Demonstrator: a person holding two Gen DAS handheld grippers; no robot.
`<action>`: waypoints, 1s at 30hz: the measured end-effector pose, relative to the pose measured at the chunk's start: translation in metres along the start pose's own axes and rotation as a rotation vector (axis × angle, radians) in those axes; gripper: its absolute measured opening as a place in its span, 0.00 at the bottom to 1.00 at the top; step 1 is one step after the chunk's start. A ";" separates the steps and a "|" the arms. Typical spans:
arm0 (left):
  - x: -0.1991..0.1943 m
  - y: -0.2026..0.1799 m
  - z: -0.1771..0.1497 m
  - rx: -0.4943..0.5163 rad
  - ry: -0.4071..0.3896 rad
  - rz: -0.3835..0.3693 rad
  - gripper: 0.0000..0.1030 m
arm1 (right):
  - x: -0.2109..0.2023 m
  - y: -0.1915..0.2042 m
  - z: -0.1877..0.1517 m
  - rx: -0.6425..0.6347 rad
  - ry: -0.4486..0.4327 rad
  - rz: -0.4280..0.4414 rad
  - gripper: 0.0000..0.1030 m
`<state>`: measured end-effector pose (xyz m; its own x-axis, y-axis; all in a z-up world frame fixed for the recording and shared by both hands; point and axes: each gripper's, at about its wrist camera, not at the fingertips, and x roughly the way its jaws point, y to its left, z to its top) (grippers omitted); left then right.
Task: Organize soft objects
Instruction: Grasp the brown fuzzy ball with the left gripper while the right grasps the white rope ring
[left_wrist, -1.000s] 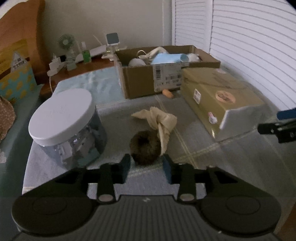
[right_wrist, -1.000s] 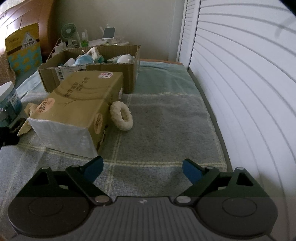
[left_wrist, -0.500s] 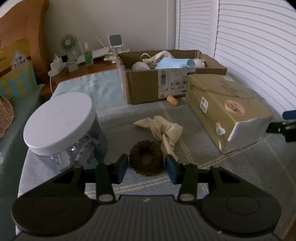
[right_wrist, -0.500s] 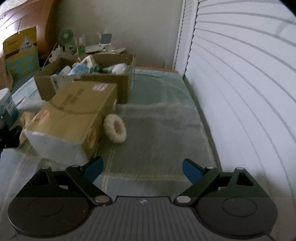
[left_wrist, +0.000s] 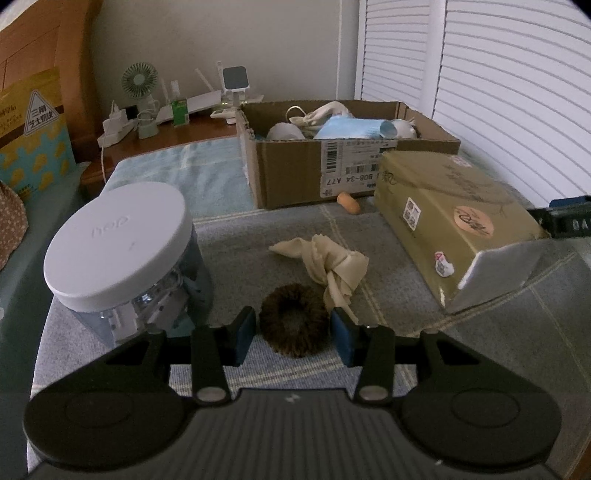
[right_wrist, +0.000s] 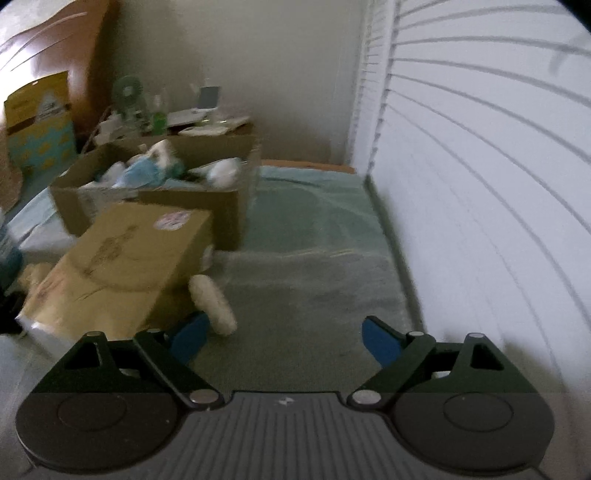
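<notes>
Two labels read clearly: "808-34 A77" on the open carton (left_wrist: 291, 173) and "deli" embossed on the jar (left_wrist: 118, 251) lid. You work on a grey checked blanket (left_wrist: 480, 332) beside white shutters (right_wrist: 480, 166). Your left claw (left_wrist: 293, 334) brackets the fuzzy brown scrunchie (left_wrist: 293, 319), pads apart from it. Your right claw (right_wrist: 284, 336) is closing on nothing, the cream scrunchie (right_wrist: 214, 302) just beside its left finger.

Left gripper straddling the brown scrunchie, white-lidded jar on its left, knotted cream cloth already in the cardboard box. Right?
Not quite. The left wrist view shows the knotted cream cloth lying on the blanket behind the brown scrunchie, not in the cardboard box. The rest holds.
</notes>
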<state>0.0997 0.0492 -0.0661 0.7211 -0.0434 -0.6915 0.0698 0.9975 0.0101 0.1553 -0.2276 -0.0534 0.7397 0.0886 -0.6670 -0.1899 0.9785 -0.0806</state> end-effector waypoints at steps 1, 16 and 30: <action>0.000 0.000 0.000 0.002 0.000 0.001 0.44 | 0.002 -0.003 0.001 0.014 0.006 -0.016 0.87; 0.000 0.001 0.001 0.003 0.003 0.003 0.45 | 0.012 -0.011 0.003 0.033 0.022 -0.031 0.67; 0.004 0.001 0.003 -0.004 -0.002 0.001 0.46 | 0.028 -0.008 0.019 0.010 -0.011 0.140 0.40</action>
<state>0.1046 0.0500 -0.0668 0.7227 -0.0429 -0.6898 0.0667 0.9977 0.0079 0.1899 -0.2295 -0.0577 0.7133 0.2265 -0.6633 -0.2852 0.9583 0.0206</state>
